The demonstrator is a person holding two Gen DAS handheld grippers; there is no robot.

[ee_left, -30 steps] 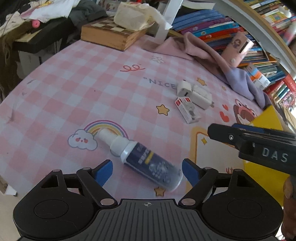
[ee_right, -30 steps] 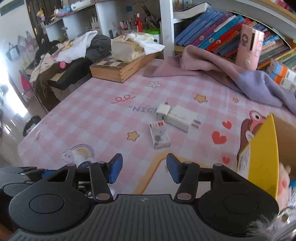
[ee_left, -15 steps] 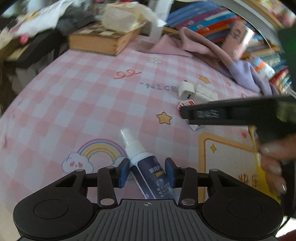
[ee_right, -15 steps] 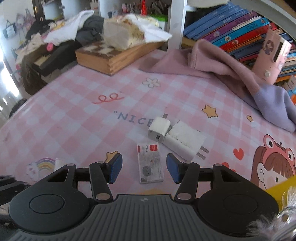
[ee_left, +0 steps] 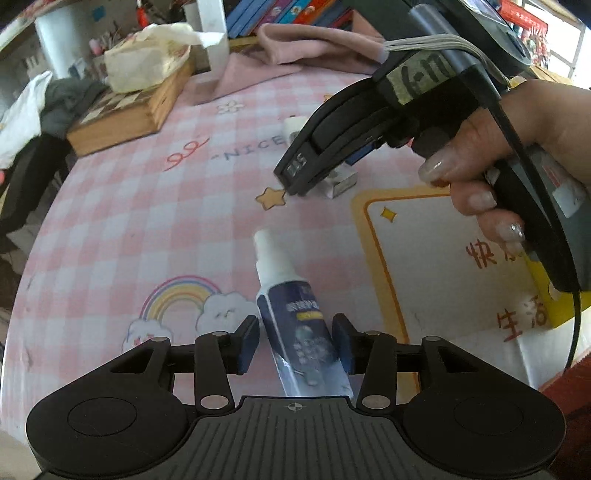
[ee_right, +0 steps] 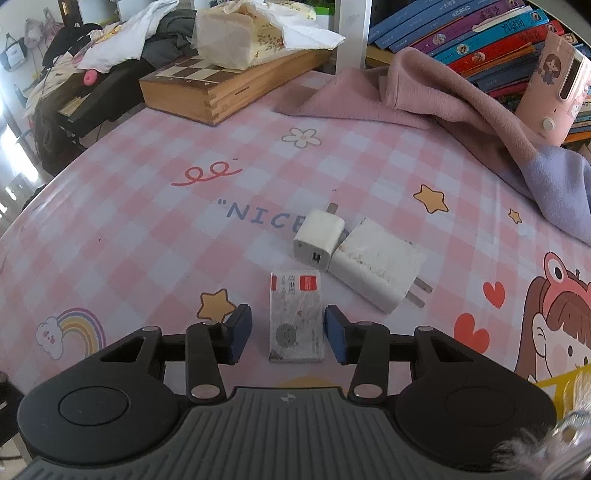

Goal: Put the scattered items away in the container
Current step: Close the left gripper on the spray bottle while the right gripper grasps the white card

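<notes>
A dark-blue spray bottle with a white cap (ee_left: 295, 310) sits between the blue pads of my left gripper (ee_left: 295, 341), which is shut on it and holds it over the pink checked tablecloth. My right gripper (ee_right: 288, 330) is open, its pads on either side of a small flat white-and-red box (ee_right: 295, 317) lying on the cloth; the box also shows in the left wrist view (ee_left: 341, 181). A small white charger (ee_right: 319, 240) and a larger white plug (ee_right: 376, 267) lie just beyond. The yellow container (ee_left: 554, 306) shows at the right edge.
A wooden chessboard box (ee_right: 221, 85) with a tissue pack (ee_right: 240, 35) on it stands at the back. A pink and purple cloth (ee_right: 461, 107) lies at the back right before a row of books (ee_right: 480, 40). A pink case (ee_right: 554, 88) leans there.
My left gripper closed on the spray bottle and turned it to point away. My right gripper moved forward and down until the small box lay between its pads.
</notes>
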